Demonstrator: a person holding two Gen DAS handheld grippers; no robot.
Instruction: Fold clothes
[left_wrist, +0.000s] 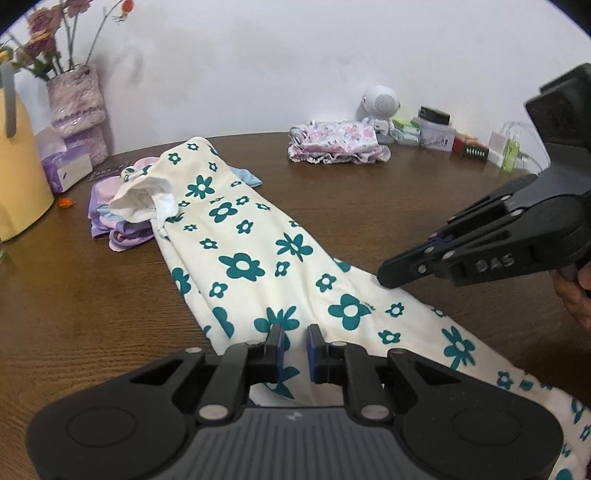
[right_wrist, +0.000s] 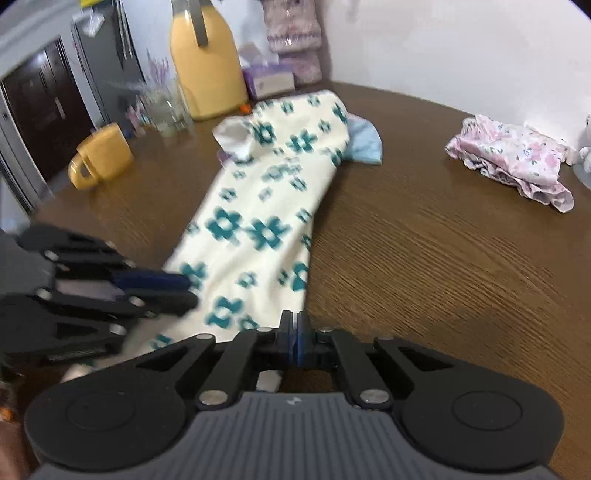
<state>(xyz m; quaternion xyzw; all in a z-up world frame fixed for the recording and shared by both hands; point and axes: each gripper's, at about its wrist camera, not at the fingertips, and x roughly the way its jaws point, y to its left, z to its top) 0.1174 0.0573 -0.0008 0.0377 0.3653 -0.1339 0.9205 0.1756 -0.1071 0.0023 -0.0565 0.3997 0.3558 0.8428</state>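
Garment (left_wrist: 258, 236), cream with teal flowers, stretching lengthwise straight ahead across table (left_wrist: 424, 206). Near end under both claws. Left gripper (left_wrist: 295, 341) nearly clenched astride cloth, grip unclear. Right gripper (right_wrist: 294, 328) clenched at garment's near right edge, seemingly pinching it. Both equally near; fold likely runs forward along long axis.

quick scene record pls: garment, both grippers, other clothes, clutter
garment: cream floral-print garment, stretched lengthwise on the wooden table
left gripper: nearly shut, fabric between its pads at the near end
right gripper: shut on the garment's edge
folded: pink floral clothes, far side by the wall
unfolded: pastel purple and blue pile, partly under the garment's far end
clutter: yellow mug, yellow jug, tissue box, vase of flowers
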